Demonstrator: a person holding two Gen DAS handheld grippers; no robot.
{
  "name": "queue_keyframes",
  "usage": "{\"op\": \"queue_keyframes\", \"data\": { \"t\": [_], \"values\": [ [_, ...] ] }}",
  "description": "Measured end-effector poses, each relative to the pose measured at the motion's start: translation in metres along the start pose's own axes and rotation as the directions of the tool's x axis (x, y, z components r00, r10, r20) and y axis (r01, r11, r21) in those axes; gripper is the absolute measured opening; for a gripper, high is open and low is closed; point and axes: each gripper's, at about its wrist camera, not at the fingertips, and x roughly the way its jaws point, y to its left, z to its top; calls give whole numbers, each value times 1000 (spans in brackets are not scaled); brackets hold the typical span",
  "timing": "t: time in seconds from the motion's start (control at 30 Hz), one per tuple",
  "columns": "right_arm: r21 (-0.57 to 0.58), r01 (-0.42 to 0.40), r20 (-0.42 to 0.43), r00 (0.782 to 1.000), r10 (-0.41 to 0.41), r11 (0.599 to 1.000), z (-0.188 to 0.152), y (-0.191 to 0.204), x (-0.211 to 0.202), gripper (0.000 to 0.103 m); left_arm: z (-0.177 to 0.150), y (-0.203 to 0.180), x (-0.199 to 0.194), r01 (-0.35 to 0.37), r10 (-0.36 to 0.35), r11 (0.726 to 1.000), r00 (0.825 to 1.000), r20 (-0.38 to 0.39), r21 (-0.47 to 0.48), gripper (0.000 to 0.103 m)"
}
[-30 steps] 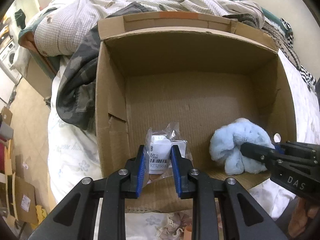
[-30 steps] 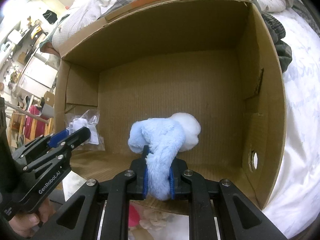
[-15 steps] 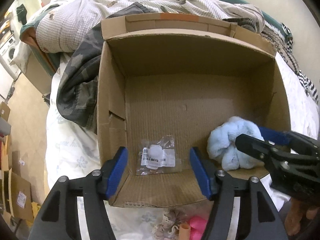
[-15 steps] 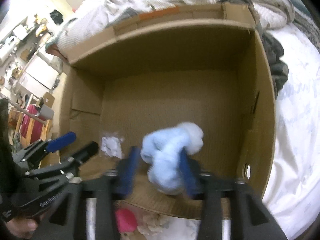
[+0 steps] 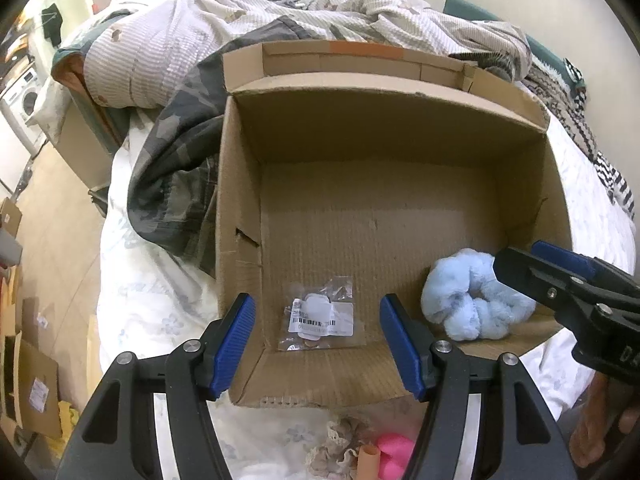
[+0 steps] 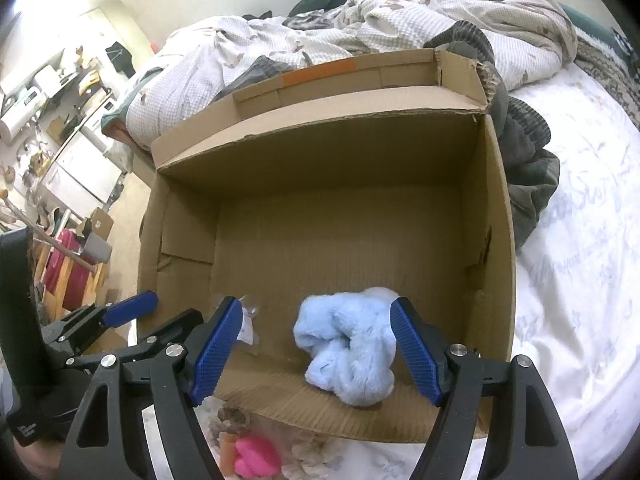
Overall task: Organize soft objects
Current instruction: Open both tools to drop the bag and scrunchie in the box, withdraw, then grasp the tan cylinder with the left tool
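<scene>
On the white printed bedsheet (image 6: pixel 576 280) stands an open cardboard box (image 5: pixel 240 208), its flaps up and its corrugated floor mostly bare. Two things lie inside, both near the front wall. Toward the box's left corner a small clear plastic packet (image 5: pixel 320 318) lies flat, with a white round item and a barcode label showing through it. Toward the right, well apart from the packet, a fluffy light-blue plush scrunchie (image 6: pixel 348 356) sits bunched on the floor with a whiter tuft at its far side.

Above the packet hangs the left gripper (image 5: pixel 318 344), its blue pads spread wide on either side with nothing between them touching; the packet rests free on the cardboard. Over the scrunchie, the right gripper (image 6: pixel 316 350) has its jaws opening. The plush lies between the pads, close against the right-hand pad, though whether they touch is unclear, and well clear of the left-hand one. It lies on the box floor rather than hanging in a grip. A bit of the person's hand (image 5: pixel 592 432) shows under the right tool.

Just outside the front wall, on the sheet, sit a bright pink soft thing (image 6: pixel 254 458) and a beige lacy scrunchie (image 5: pixel 340 444), partly hidden by the gripper arms. Behind the box a rumpled waffle-weave duvet (image 5: pixel 168 52) and a dark camouflage garment (image 5: pixel 176 184) crowd against its back and left walls.
</scene>
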Motion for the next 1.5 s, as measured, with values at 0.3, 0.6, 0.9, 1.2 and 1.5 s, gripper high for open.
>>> {"op": "queue_keyframes", "data": {
  "t": [0.3,0.6,0.9,1.2,1.5],
  "values": [
    [-2,-8,28,1000,8,1000,-8,7,-16,81,-6,9,-35,-15,15,1000,998,56,3,62],
    [-20,-5,41,999,5,1000,-26,12,-40,81,-26,20,-57,-24,26,999,998,59,-37,62],
    [-2,-7,32,999,7,1000,-44,12,-49,81,-50,34,-60,-37,39,996,999,24,-79,62],
    [1,-5,1,1000,5,1000,-69,11,-55,81,-70,49,-61,-19,17,988,1000,-15,-151,62],
    [46,-22,-65,998,25,999,-98,2,-52,81,-88,53,-46,-45,36,989,997,-67,-142,62]
  ]
}}
